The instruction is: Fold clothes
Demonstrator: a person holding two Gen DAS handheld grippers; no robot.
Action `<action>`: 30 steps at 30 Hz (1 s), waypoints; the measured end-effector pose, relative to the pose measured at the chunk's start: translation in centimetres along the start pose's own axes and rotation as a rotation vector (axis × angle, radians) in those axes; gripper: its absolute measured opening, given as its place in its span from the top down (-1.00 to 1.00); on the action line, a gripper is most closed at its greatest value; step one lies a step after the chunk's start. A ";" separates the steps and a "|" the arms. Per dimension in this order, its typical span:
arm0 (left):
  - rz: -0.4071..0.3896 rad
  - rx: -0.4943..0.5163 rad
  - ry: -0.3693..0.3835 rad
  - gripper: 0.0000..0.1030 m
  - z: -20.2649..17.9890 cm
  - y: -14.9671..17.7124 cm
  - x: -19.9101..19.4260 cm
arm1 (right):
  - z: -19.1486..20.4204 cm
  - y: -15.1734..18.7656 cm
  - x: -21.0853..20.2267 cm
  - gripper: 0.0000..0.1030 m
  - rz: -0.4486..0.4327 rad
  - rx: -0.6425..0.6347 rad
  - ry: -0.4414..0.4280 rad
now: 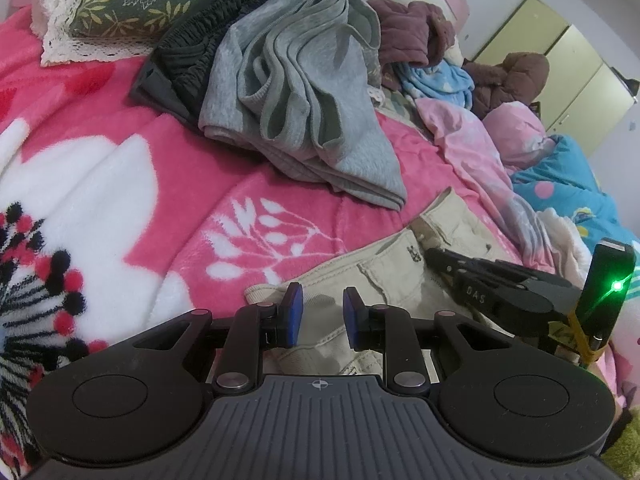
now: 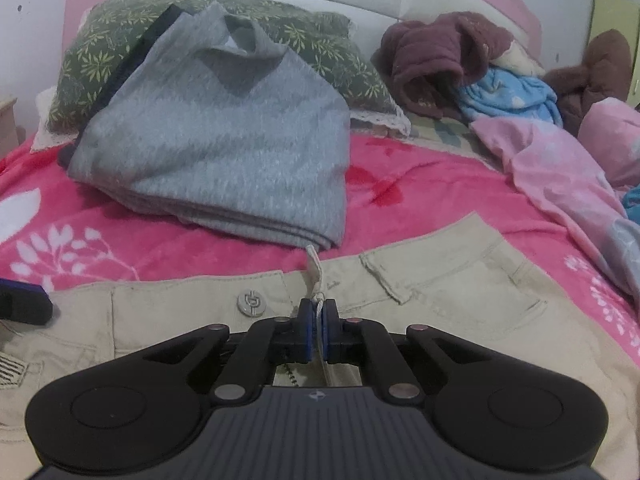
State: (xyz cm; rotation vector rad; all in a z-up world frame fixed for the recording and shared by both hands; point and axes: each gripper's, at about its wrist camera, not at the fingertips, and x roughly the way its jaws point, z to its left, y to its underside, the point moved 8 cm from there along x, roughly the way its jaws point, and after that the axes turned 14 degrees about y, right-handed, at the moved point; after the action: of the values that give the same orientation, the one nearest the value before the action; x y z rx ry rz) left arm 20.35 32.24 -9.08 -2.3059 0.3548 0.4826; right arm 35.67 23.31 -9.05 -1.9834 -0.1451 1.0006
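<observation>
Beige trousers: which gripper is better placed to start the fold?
Right, probably. The right gripper is shut on the beige trousers at the waistband, beside the button. The left gripper stands open above the cloth, holding nothing.

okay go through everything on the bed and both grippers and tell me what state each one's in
Beige trousers: spread flat, unfolded.
Grey sweater: folded.
Brown jacket: crumpled.
Right gripper: fingers shut on the trousers' waistband.
Left gripper: fingers apart over the trousers' edge, holding nothing.
</observation>
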 end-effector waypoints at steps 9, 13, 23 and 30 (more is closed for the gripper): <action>-0.007 -0.010 0.003 0.56 0.1 0.0 -0.1 | -0.7 -0.8 -2.9 0.30 -0.046 0.012 -0.033; -0.009 -0.014 0.003 0.56 0.1 0.0 -0.1 | -2.7 -1.6 -3.6 0.31 -0.052 0.141 -0.069; -0.012 -0.009 -0.003 0.56 0.0 -0.1 0.0 | -3.5 1.4 2.0 0.49 0.099 0.247 -0.045; -0.012 -0.017 0.006 0.55 0.2 -0.1 0.0 | -6.3 0.5 -1.9 0.48 0.070 0.313 0.007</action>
State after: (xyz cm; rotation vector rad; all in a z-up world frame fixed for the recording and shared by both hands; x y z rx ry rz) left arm 20.31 32.42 -9.14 -2.3255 0.3411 0.4748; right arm 38.64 18.03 -6.47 -1.7144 0.0820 0.9953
